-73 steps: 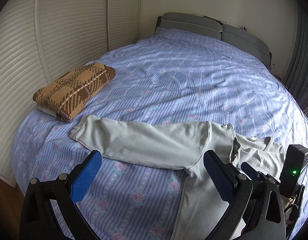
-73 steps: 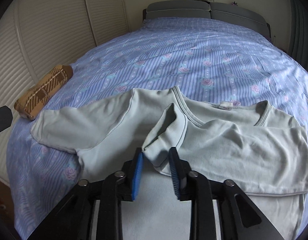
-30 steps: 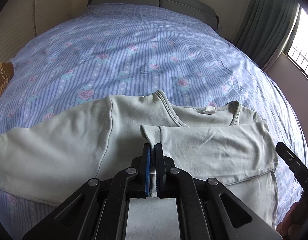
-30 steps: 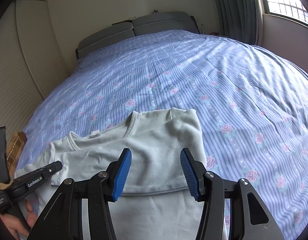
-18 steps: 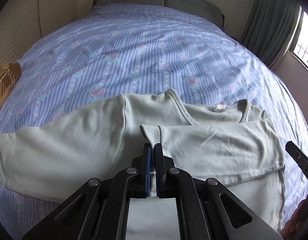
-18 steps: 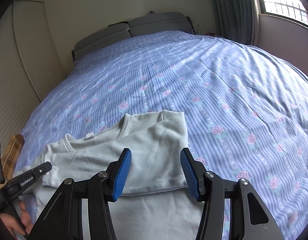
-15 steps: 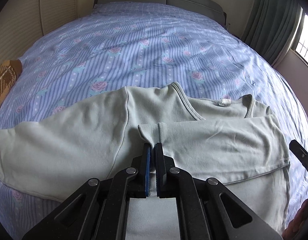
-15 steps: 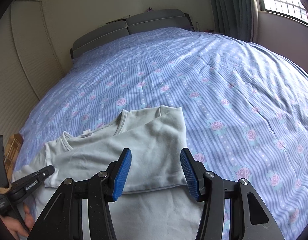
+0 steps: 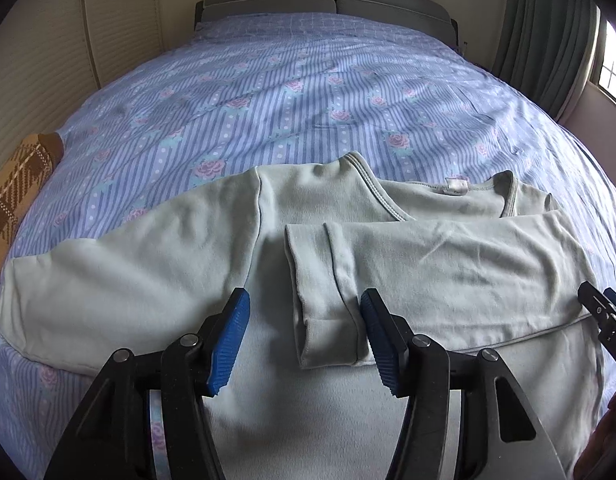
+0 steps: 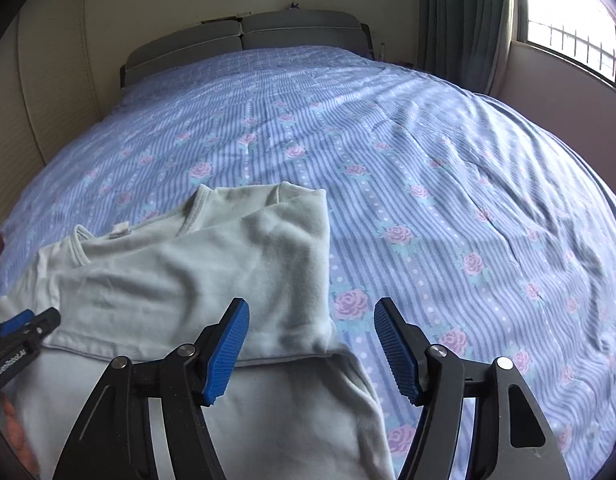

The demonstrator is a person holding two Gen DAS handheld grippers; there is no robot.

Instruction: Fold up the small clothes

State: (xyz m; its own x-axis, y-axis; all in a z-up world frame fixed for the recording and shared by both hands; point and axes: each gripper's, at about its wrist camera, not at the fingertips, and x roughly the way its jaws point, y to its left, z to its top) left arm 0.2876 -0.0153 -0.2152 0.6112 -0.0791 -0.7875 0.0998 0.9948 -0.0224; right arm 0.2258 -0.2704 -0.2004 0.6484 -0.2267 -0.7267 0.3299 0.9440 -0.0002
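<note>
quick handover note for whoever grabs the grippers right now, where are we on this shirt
Left gripper: jaws have just been opening; the cuff of the folded sleeve lies between them, released.
Right gripper: jaws have just been opening further, nothing gripped, over the shirt's side edge.
Pale green shirt lies flat on the bed, collar away from you. Folded plaid garment sits at the bed's left edge.
Done: one sleeve folded across the chest.
Left: the other sleeve is still spread out; fold it in, then fold the body.

The left tongs (image 10: 21, 334) read "GenRobot.AI".
</note>
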